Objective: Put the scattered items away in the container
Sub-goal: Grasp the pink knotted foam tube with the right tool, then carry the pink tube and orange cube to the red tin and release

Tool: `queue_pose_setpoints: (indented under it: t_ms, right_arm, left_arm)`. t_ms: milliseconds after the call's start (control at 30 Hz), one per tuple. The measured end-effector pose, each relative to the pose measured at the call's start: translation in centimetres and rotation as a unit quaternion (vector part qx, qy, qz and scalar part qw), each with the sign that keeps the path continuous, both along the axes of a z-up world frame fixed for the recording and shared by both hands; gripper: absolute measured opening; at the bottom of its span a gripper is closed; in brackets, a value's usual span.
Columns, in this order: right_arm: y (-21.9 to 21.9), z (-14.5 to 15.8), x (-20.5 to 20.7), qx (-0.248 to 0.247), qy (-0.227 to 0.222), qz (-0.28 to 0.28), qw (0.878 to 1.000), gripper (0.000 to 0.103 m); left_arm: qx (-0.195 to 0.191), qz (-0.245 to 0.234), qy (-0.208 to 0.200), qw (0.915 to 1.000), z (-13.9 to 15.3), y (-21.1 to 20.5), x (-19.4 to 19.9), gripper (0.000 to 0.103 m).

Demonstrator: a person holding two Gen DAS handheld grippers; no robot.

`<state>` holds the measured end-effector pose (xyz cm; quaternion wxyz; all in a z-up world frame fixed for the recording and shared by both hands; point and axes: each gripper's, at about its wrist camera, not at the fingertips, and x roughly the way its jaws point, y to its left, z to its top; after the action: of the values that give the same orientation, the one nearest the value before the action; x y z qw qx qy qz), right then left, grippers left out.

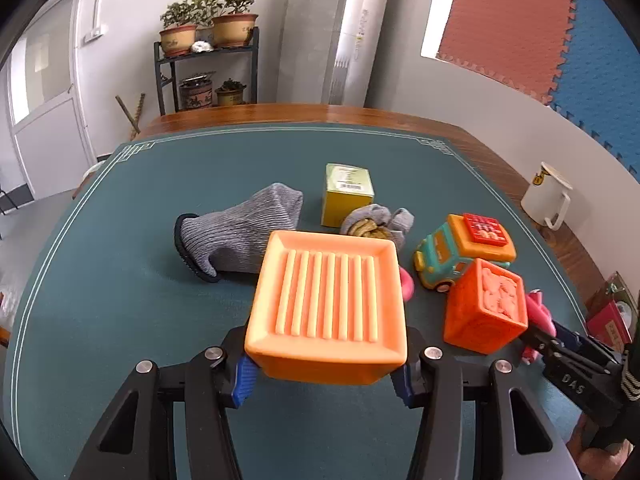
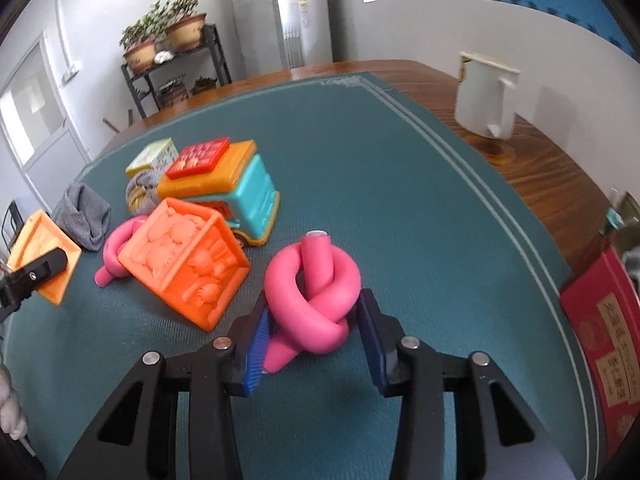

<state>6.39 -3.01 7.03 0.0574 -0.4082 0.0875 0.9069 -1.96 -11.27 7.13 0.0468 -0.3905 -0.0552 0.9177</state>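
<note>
My left gripper (image 1: 324, 376) is shut on an orange ribbed tray (image 1: 328, 300) and holds it above the green mat; the tray also shows at the left of the right wrist view (image 2: 42, 254). My right gripper (image 2: 316, 340) is around a pink knotted foam tube (image 2: 310, 294), its pads at both sides. An orange embossed cube (image 2: 186, 264) leans by a second pink tube (image 2: 116, 250). Behind stand a teal and orange toy truck (image 2: 236, 190), a balled sock (image 2: 140, 194), a yellow-green box (image 1: 347, 194) and a grey sock (image 1: 240, 232).
A white mug (image 2: 486, 96) stands on the bare wood at the right of the mat. A red box (image 2: 610, 332) lies at the table's right edge. A plant shelf (image 1: 208, 68) stands beyond the far edge.
</note>
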Motion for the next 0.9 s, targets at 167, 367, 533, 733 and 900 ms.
queue_pose_setpoints:
  t_ms: [167,367,533,733,900]
  right_arm:
    - [1.4,2.4,3.5,0.0,0.048,-0.031,0.998,0.045]
    - [5.9,5.6,8.9,0.01,0.095,-0.106,0.99,0.045]
    - [10.9,7.6,14.2,0.043,0.119,-0.201,0.971,0.046]
    - [15.9,7.8,18.4,0.055,0.106,-0.282,0.952,0.059]
    - [16.8,7.5,21.1,0.059,0.132,-0.314,0.938,0.078]
  left_arm:
    - [-0.001,-0.012,0.006,0.9999,0.4,0.9,0.5,0.055]
    - [-0.005,-0.031,0.013,0.9994,0.9,2.3,1.4,0.055]
    - [-0.007,-0.051,0.021,0.9985,1.4,4.0,2.5,0.055]
    - [-0.01,-0.072,0.025,0.997,1.6,6.4,3.5,0.055]
    - [-0.012,-0.089,0.026,0.9956,2.1,8.5,4.2,0.055]
